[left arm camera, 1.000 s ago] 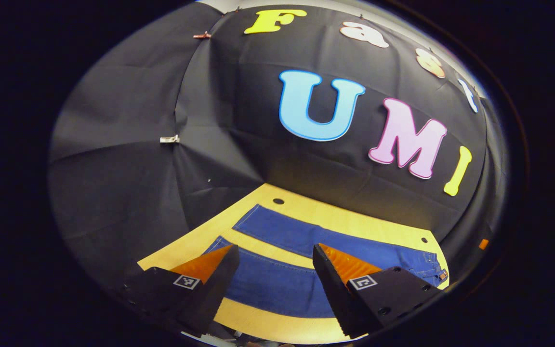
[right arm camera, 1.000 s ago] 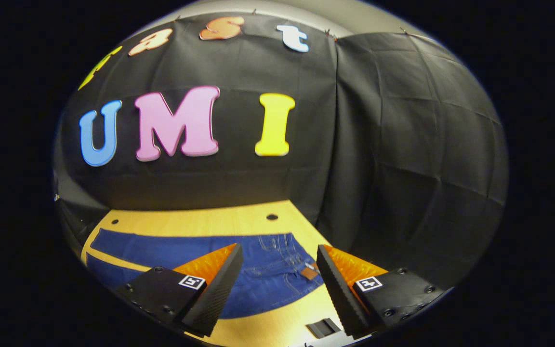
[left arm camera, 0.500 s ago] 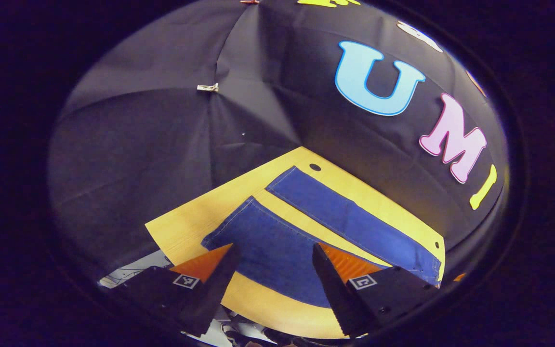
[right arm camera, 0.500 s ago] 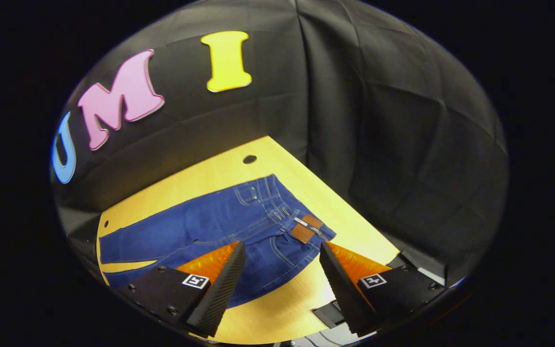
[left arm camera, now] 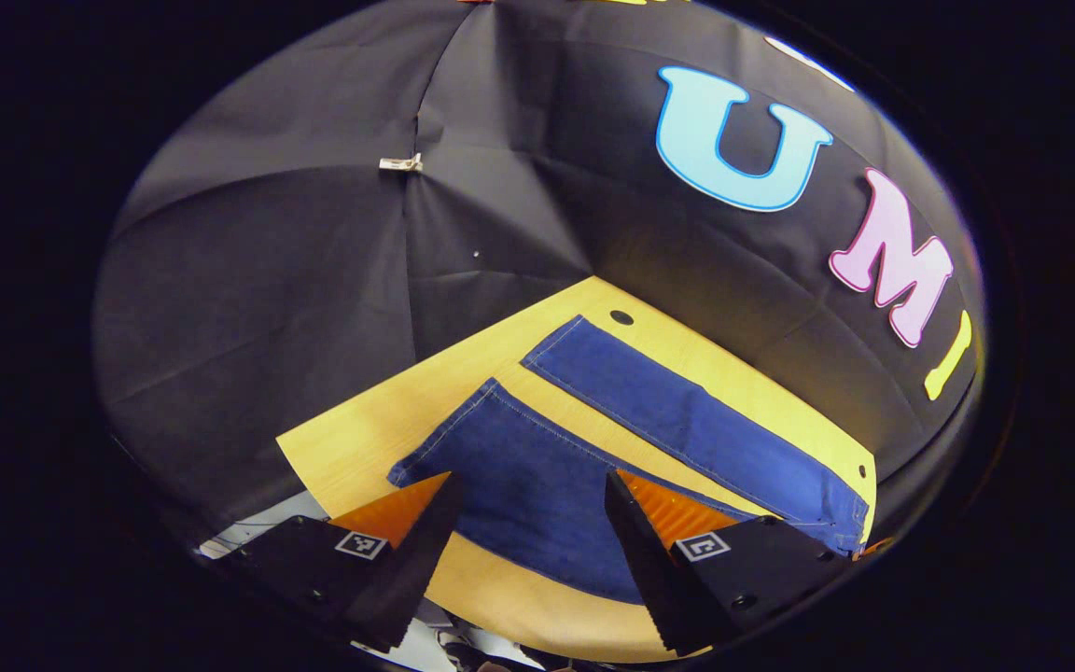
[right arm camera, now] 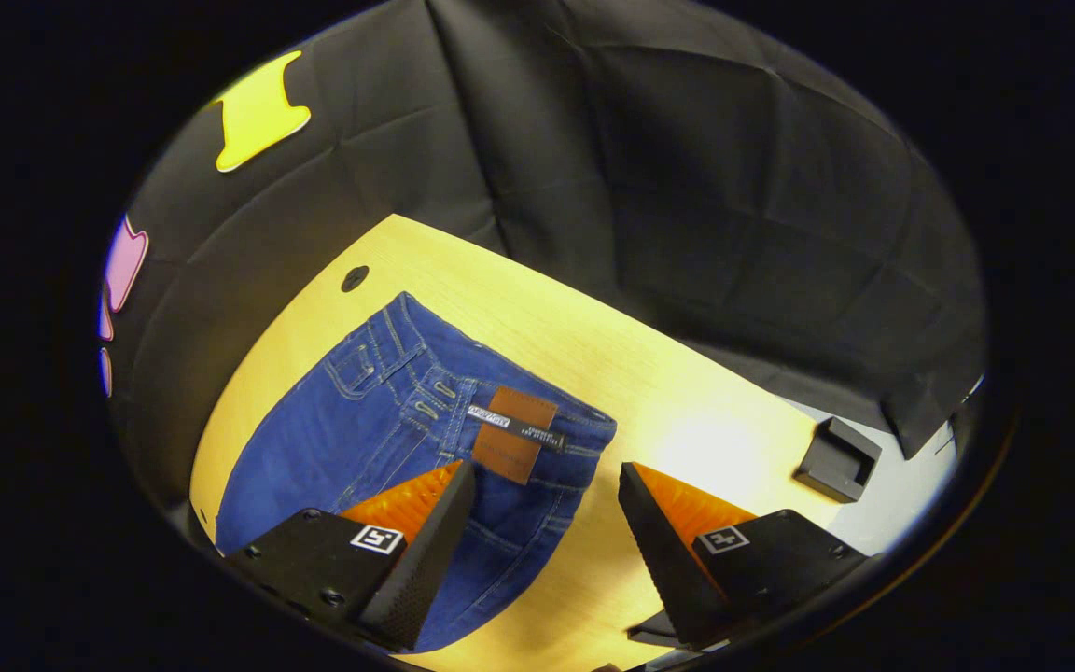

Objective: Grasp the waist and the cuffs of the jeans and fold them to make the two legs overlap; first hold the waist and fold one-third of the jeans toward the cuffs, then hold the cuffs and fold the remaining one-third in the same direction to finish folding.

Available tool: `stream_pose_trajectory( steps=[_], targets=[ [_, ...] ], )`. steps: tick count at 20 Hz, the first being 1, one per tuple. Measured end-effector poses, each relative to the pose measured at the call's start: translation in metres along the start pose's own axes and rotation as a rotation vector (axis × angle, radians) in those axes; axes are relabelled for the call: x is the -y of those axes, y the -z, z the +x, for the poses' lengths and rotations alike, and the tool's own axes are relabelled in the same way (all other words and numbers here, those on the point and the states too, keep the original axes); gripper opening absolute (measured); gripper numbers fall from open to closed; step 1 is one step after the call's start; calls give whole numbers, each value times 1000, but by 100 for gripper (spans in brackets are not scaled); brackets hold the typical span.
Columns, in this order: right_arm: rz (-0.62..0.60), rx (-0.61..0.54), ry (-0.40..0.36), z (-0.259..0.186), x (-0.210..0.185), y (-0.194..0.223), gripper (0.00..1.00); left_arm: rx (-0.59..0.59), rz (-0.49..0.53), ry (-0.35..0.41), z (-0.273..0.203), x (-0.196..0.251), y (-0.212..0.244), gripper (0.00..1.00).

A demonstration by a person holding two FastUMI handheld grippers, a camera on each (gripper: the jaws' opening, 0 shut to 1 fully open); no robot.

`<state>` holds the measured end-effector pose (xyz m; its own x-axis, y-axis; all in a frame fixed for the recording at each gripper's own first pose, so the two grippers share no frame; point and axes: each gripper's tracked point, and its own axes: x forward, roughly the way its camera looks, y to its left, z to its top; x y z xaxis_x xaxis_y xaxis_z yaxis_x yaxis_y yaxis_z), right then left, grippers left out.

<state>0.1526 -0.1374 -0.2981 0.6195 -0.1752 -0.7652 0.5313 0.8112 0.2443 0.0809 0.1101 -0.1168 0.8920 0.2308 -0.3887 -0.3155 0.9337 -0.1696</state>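
1. The left gripper (left arm camera: 528, 523) hovers with its jaws spread wide and nothing between them.
2. Just beyond its fingers lie the dark blue denim jeans (left arm camera: 537, 467), spread flat on the pale yellow wooden table (left arm camera: 360, 439); the near leg's cuff (left arm camera: 449, 425) sits ahead and slightly left of the gap, and the far leg (left arm camera: 687, 420) runs off ahead to the right, a strip of table showing between the two legs.
3. The right gripper (right arm camera: 547, 523) is likewise wide open and empty, held above the table.
4. The jeans' waist, with a brown leather patch (right arm camera: 511, 434), lies ahead of its left finger.
5. A small black block (right arm camera: 836, 459) rests well off to this gripper's right, near the table's edge.
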Motion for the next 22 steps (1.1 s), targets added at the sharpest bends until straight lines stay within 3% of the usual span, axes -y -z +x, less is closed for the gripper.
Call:
stream_pose_trajectory(
  steps=[8, 9, 10, 11, 13, 15, 20, 21, 22],
  targets=[
    [35, -54, 14, 29, -10, 7, 98, -66, -128, -95, 12, -35, 26, 96],
    [1, -73, 20, 31, -11, 15, 86, -77, -140, -108, 15, -42, 30, 96],
    [-38, -36, 41, 29, -8, 10, 96, -86, -153, -126, 19, -51, 32, 96],
    [-50, -35, 54, 34, -9, 13, 96, -90, -171, -140, 23, -60, 31, 96],
    [-37, -25, 69, 34, -8, 12, 87, -99, -232, -169, 33, -78, 32, 96],
    [-17, -26, 83, 36, -5, 9, 91, -103, -312, -207, 43, -97, 31, 96],
    [-35, -46, 106, 35, 0, 11, 77, -156, -439, -231, 72, -111, 41, 96],
    [-27, -51, 104, 35, -1, 11, 65, -149, -455, -243, 79, -114, 38, 96],
    [-24, -59, 91, 34, -3, 11, 68, -144, -468, -243, 86, -116, 35, 96]
  ],
)
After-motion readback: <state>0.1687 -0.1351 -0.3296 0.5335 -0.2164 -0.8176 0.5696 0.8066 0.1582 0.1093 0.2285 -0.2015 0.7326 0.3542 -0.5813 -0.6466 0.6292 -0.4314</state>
